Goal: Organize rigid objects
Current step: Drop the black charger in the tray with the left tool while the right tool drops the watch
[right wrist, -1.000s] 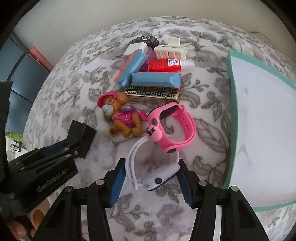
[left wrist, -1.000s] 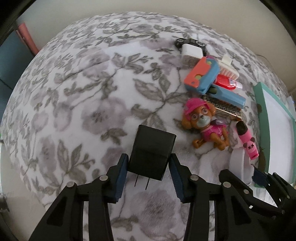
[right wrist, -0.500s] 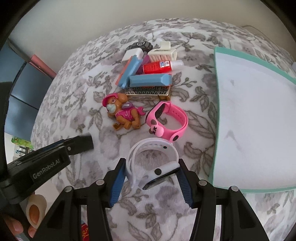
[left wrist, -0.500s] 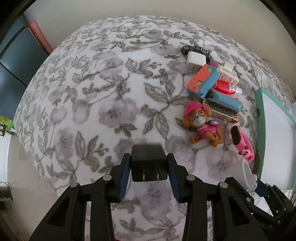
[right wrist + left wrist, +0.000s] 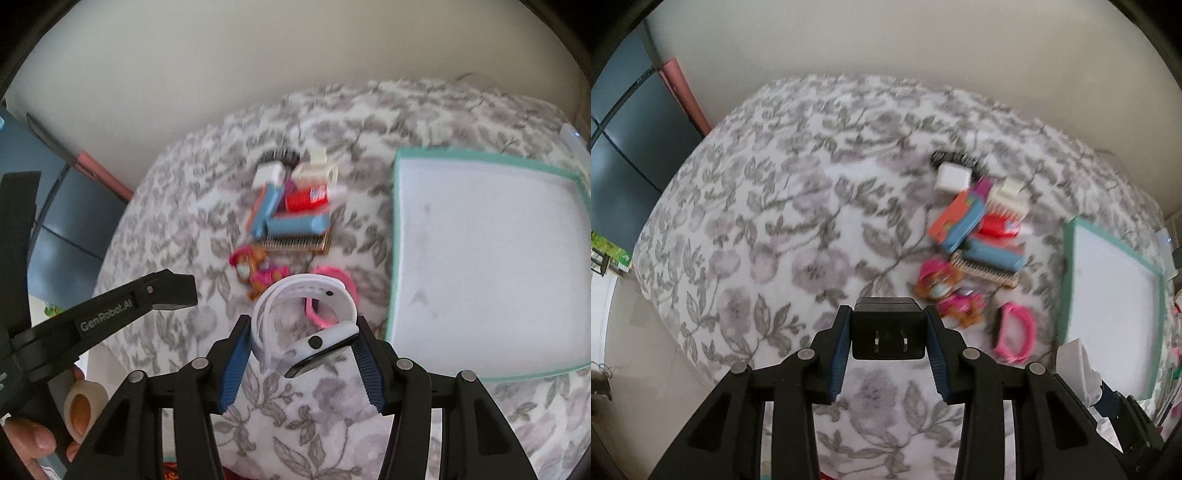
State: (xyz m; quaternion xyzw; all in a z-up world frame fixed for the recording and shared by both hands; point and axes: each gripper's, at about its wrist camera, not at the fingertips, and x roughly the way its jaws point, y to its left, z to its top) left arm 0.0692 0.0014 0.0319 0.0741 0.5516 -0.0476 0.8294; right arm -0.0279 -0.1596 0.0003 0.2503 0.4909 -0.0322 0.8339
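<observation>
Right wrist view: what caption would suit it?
Right gripper grips a white smartwatch above the floral blanket, near a teal tray.

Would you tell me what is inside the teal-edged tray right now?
Nothing shows inside the teal-edged tray: its white floor is bare apart from a few faint marks. Its near right corner runs out of the picture, so that part cannot be checked.

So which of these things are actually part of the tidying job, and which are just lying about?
Part of the job:
- black plug adapter, in the left tongs
- white watch, in the right tongs
- pink watch
- toy pup
- pile of small items
- green-rimmed tray, likely where they go

Just lying about:
- tape roll
- flowered cover
</observation>
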